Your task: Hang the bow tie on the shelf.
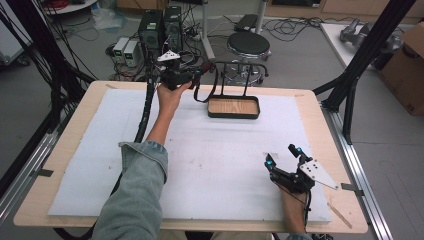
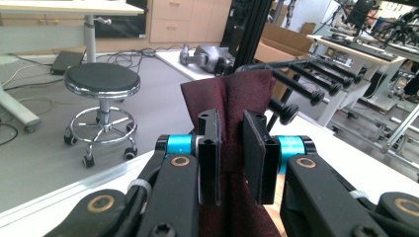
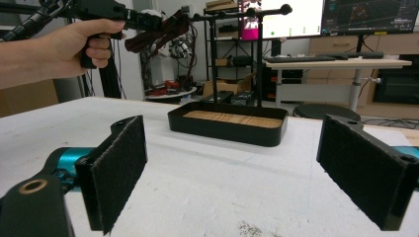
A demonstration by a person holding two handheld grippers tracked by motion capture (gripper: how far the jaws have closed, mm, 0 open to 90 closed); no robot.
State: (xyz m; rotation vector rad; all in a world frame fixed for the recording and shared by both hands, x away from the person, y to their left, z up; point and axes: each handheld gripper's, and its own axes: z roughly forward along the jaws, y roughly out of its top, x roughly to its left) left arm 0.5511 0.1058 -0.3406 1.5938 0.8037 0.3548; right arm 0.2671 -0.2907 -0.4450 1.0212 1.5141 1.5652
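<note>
1. left gripper pinching dark red tie, held up beside the stand's top bar at the tabletop's far edge
2. tie looks soft, light, limp; best gripped mid-band
3. right gripper spread, holding nothing, near edge

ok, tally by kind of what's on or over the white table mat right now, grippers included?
Handheld two-jaw grippers: 2, left gripper, right gripper
Black metal stand with wooden tray base: 1
Dark red fabric strap, clamped in the left gripper: 1
Total: 4
</note>
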